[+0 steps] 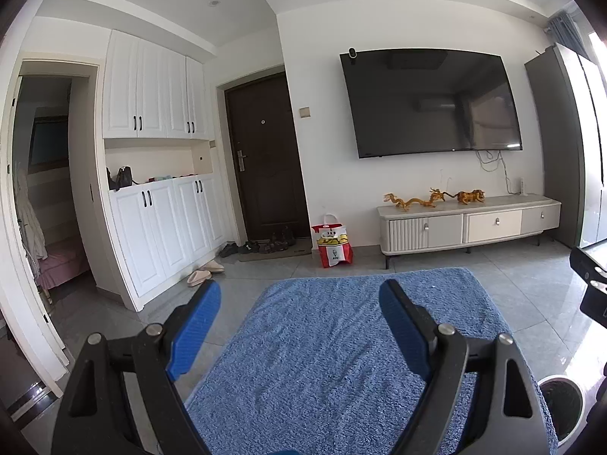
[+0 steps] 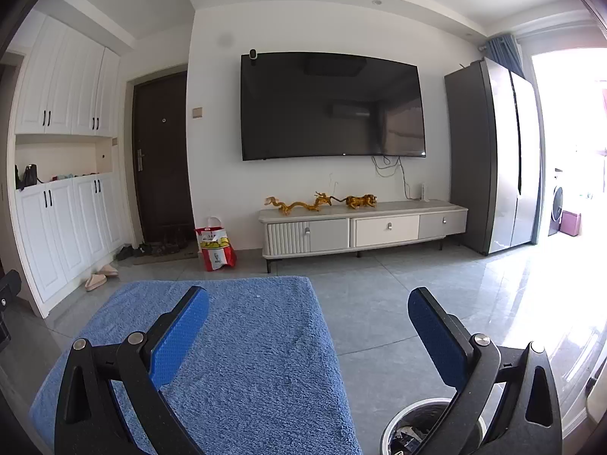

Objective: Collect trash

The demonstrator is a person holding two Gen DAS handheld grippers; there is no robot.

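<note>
Both grippers sit closest to the lens, empty, jaws spread wide: the left gripper (image 1: 299, 303) hangs over a blue plush cover (image 1: 326, 341), the right gripper (image 2: 309, 311) over that cover's right edge and the grey tiled floor (image 2: 398, 303). A white-rimmed trash bin (image 2: 394, 422) stands on the floor just beside the cover, under the right gripper's right finger, with dark scraps inside. Well beyond, a wall-mounted TV (image 2: 334, 106) hangs above a low TV cabinet (image 2: 364, 227) carrying golden dragon figurines (image 2: 299, 204). A red KFC bag (image 2: 216, 248) stands near the brown entrance door (image 2: 163, 159).
</note>
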